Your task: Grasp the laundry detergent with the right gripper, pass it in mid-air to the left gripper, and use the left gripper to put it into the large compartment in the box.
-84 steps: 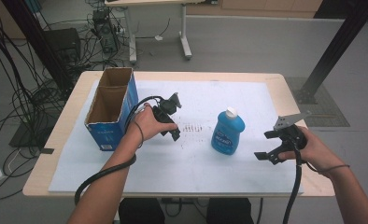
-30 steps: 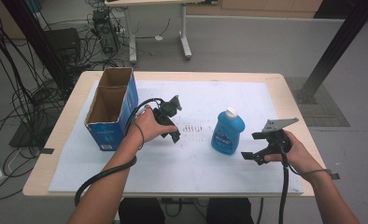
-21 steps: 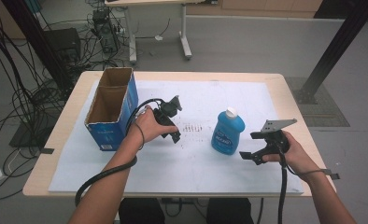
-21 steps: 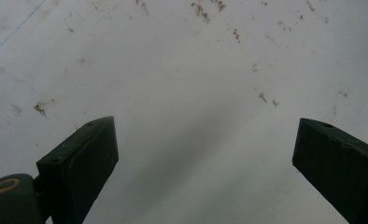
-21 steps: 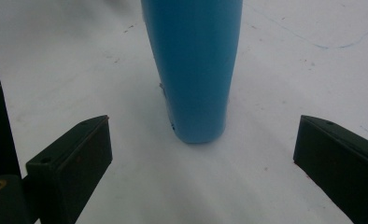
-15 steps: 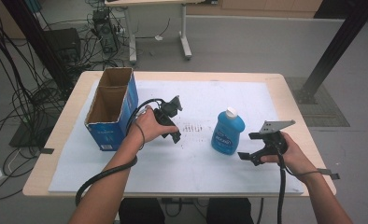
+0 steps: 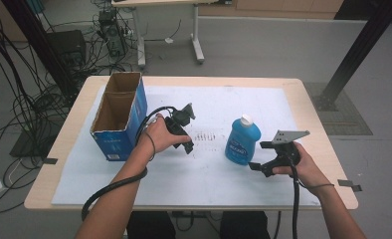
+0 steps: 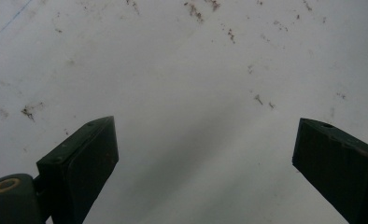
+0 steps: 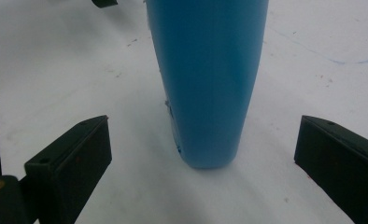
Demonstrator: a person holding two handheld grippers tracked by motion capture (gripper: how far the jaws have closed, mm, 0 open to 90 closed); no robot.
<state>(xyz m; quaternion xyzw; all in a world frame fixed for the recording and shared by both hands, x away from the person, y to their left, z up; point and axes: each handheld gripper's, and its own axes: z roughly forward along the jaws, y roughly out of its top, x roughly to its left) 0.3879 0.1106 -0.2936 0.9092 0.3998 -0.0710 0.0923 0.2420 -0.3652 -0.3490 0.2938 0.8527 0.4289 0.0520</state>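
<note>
The room had a grey floor with lots of black cables, and a wooden table (image 7: 313, 107) stood in it under a white sheet (image 7: 209, 99). A blue bottle (image 7: 242, 140) with a white cap stood upright on the sheet, a bit right of the middle. The right gripper (image 7: 261, 157) was just beside the bottle, on its right side. Its jaws were wide apart and did not touch the bottle. In the right gripper view the bottle (image 9: 205, 79) stood between the two black jaws. The left gripper (image 7: 189, 130) hung over the bare sheet, left of the bottle, with its jaws spread wide too. An open cardboard box (image 7: 118, 115) stood at the left of the table.
</note>
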